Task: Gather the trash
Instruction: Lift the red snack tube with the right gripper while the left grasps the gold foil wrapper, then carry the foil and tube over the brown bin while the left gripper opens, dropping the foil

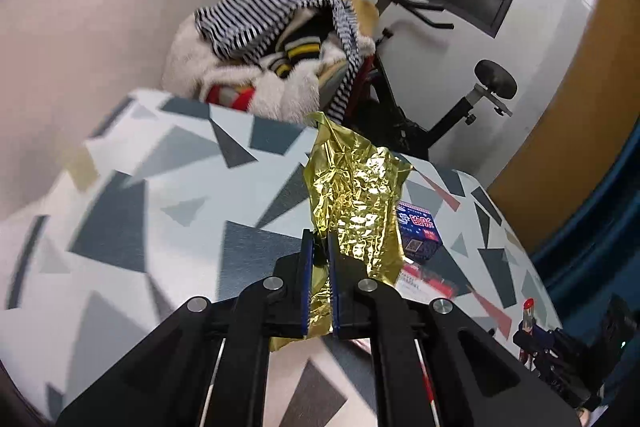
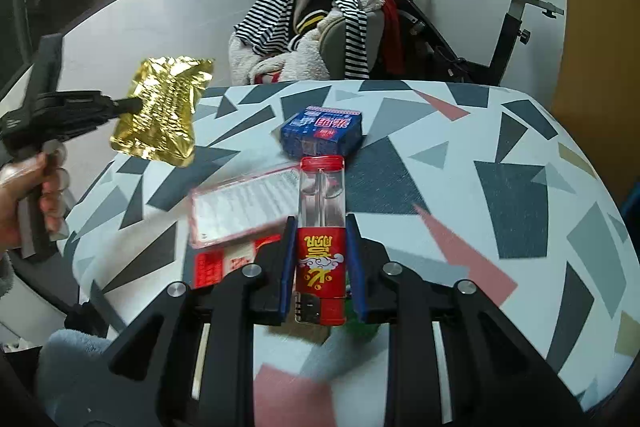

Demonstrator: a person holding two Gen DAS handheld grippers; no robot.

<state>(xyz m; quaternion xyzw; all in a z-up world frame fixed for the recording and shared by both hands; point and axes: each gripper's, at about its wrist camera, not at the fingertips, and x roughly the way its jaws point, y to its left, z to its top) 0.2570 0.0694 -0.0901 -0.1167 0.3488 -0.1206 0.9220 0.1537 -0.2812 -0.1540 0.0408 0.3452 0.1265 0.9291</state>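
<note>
Holding only one edge of the gold foil wrapper (image 1: 356,195), the left gripper (image 1: 320,279) may let it slip. The right gripper (image 2: 320,263) is closed on the red lighter (image 2: 321,227), which could pivot and fall onto the bench (image 2: 500,155).

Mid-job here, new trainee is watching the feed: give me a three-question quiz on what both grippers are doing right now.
1. True or false: the left gripper is shut on the gold wrapper.
2. What sits between the right gripper fingers?
A. blue box
B. red-capped bottle
C. striped shirt
3. Fill in: the blue box lies on the ____ , beyond the bottle.

Key
1. True; the wrapper is lifted off the table.
2. B
3. table
</note>
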